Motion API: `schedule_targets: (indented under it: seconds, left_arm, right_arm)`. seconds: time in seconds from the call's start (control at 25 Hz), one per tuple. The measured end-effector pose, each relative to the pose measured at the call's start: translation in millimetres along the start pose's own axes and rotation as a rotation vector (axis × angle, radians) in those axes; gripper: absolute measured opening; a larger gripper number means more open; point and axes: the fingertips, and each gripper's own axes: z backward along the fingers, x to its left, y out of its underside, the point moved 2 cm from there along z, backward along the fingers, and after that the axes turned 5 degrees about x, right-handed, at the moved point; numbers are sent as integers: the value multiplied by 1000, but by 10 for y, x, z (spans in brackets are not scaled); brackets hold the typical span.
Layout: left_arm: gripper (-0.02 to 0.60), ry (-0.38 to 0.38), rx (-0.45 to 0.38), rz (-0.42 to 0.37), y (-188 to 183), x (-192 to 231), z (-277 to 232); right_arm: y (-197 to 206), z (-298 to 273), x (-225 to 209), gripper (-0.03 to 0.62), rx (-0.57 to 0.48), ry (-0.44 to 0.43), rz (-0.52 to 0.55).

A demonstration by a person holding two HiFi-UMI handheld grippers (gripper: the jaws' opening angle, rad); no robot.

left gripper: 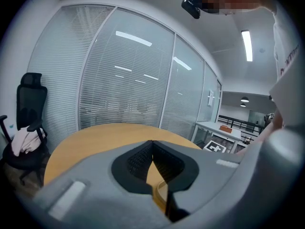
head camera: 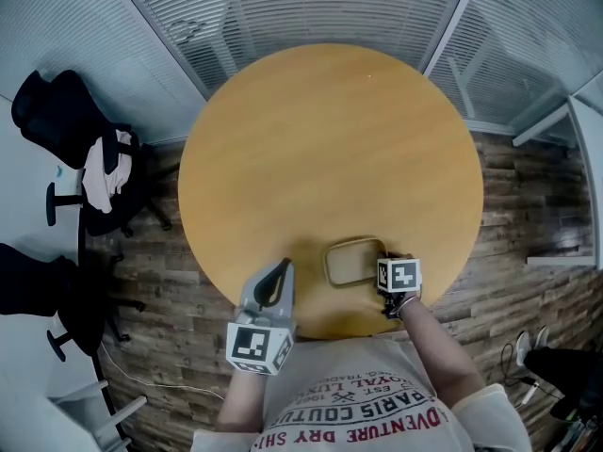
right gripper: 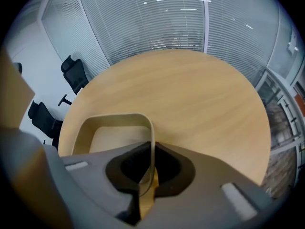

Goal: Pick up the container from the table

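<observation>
Firmly pinches container [head camera: 353, 262] wall in right gripper [right gripper: 152, 151] beside near edge of table [head camera: 330, 139]; holds left gripper [left gripper: 152, 146] closed, empty; shows "PARIS" on shirt [head camera: 367, 414].

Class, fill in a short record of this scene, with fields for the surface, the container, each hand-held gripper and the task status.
Surface: round wooden table
Container: shallow tan container, empty, near the person's edge of the table
Left hand-held gripper: jaws together, holding nothing
Right hand-held gripper: shut on the container's thin wall
Status: gripped; it appears to rest on the table
</observation>
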Motion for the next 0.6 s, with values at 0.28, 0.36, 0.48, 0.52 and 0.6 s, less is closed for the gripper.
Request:
schedule_targets:
  seconds: [0.28,0.36,0.48,0.52,0.6]
  left_arm:
    - [6,-3,9,-1,20,-4,44]
    - [6,-4,9,-2,19,-5,58]
    - [6,-5,3,-4,7,-13,99]
    - [6,-5,1,-4,6,-12,114]
    - [6,-8,-4,-4,5,-10,137]
  right_arm:
    - [31,-42,-14,9,-5,12,17]
    - [28,-43,-2,9,-3,8,25]
    - [58,-1,35,8,-2,-11,15]
    - [63,32,46,8,-10,-11,13]
    - [46,114,69,6,-35,-14,12]
